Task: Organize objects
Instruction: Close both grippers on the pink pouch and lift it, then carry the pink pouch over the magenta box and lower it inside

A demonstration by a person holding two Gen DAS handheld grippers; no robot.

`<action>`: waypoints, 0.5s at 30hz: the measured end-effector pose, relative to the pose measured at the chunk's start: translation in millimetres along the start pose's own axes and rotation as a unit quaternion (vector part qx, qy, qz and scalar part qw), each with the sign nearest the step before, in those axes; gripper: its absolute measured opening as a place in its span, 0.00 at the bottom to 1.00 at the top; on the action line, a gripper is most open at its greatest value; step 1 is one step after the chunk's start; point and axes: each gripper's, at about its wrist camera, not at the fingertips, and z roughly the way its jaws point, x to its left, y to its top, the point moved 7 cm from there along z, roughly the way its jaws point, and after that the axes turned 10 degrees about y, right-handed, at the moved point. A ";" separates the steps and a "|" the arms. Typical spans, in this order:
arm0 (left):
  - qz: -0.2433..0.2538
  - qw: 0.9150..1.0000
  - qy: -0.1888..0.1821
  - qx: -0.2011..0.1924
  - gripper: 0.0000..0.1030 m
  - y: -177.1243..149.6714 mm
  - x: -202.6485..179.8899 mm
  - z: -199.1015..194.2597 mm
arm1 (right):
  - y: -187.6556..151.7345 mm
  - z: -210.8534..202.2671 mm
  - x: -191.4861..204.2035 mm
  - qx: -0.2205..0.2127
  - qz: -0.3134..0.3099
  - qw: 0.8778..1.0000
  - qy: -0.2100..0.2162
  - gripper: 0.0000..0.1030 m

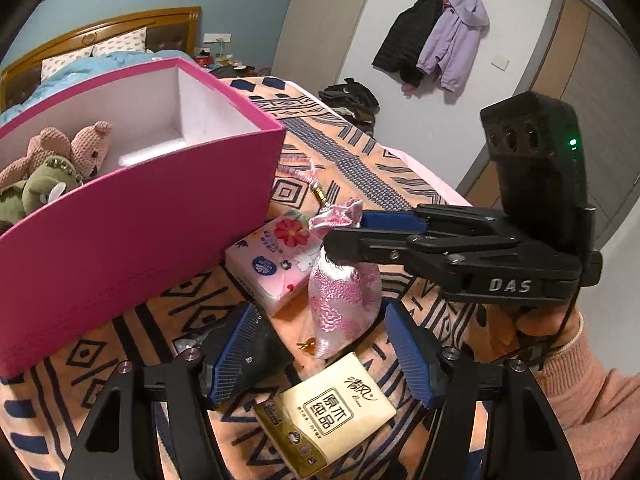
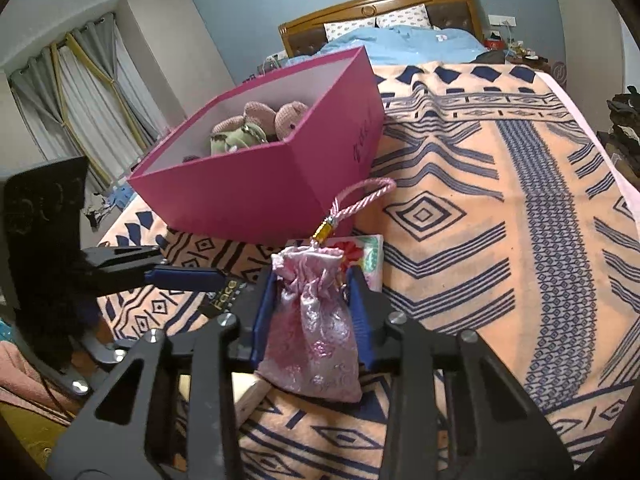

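My right gripper (image 2: 312, 284) is shut on a pink satin drawstring pouch (image 2: 314, 328), gripping it just below its gathered neck; its pink cord (image 2: 364, 196) trails toward the box. In the left wrist view the right gripper (image 1: 340, 236) holds the pouch (image 1: 344, 296) upright on the blanket. My left gripper (image 1: 320, 328) is open, its blue pads on either side of the pouch's lower part, without touching. A pink open box (image 1: 140, 216) at left holds crocheted plush toys (image 1: 52, 164). It also shows in the right wrist view (image 2: 256, 192).
A pink floral tissue pack (image 1: 276, 264) lies beside the box. A beige tissue pack (image 1: 328, 412) lies under my left gripper. All sit on an orange patterned blanket (image 2: 500, 220). A bed with a wooden headboard (image 2: 380, 4) stands behind; coats (image 1: 432, 40) hang on the wall.
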 end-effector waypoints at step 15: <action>0.019 0.999 0.002 -0.044 0.41 20.3 -7.8 -30.7 | 33.5 -34.7 54.3 -0.051 -0.060 0.997 0.025 0.35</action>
